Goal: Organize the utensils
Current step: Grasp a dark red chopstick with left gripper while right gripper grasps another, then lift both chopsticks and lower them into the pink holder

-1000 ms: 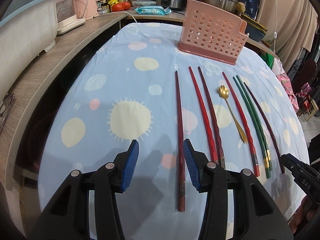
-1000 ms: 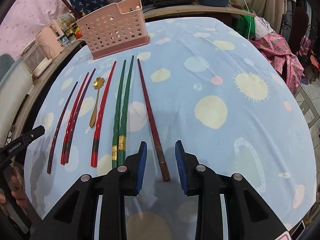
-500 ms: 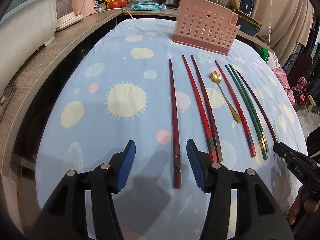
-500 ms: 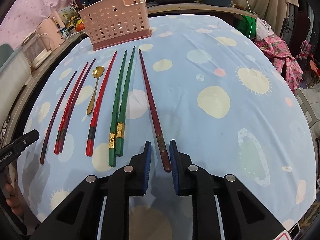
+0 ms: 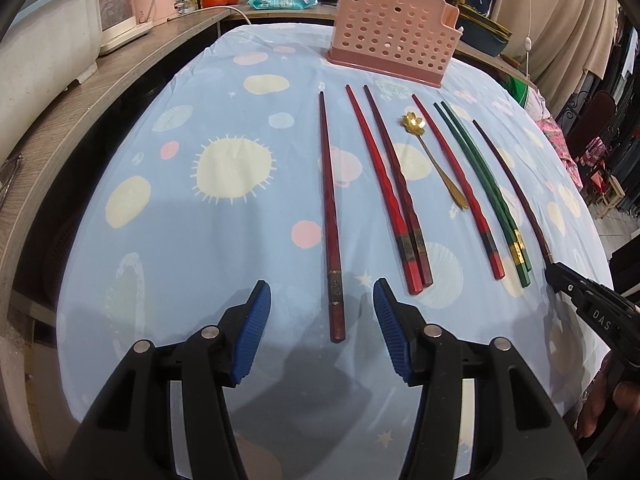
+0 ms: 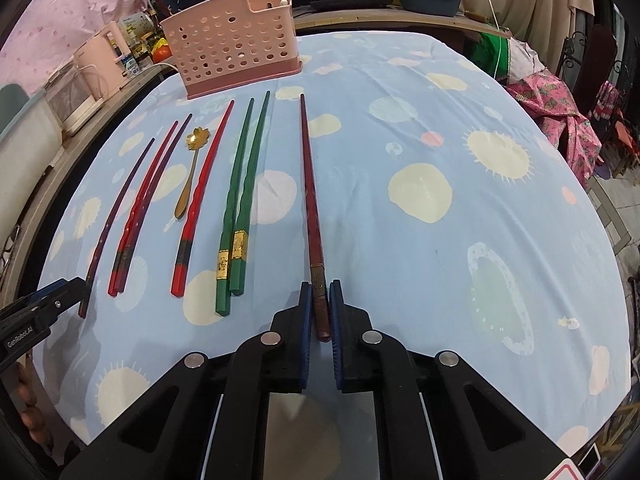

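Your right gripper (image 6: 320,308) is clamped on the butt end of the rightmost dark red chopstick (image 6: 310,200), while your left gripper (image 5: 322,312) sits open straddling the leftmost dark red chopstick (image 5: 329,208), probably so you can lift both. Past those, everything's lined up parallel, tips toward the pink utensil basket (image 5: 394,36), for easy grabs. Readable writing: "DAS", "GenRobot.AI".

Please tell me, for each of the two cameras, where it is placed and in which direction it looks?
Left wrist: sits on the left claw, looks down at the leftmost dark red chopstick between open pads; a hand shows at the lower right.
Right wrist: sits on the right claw, shut on the rightmost dark red chopstick.
Shared: the pink basket, the gold spoon, the green chopsticks.
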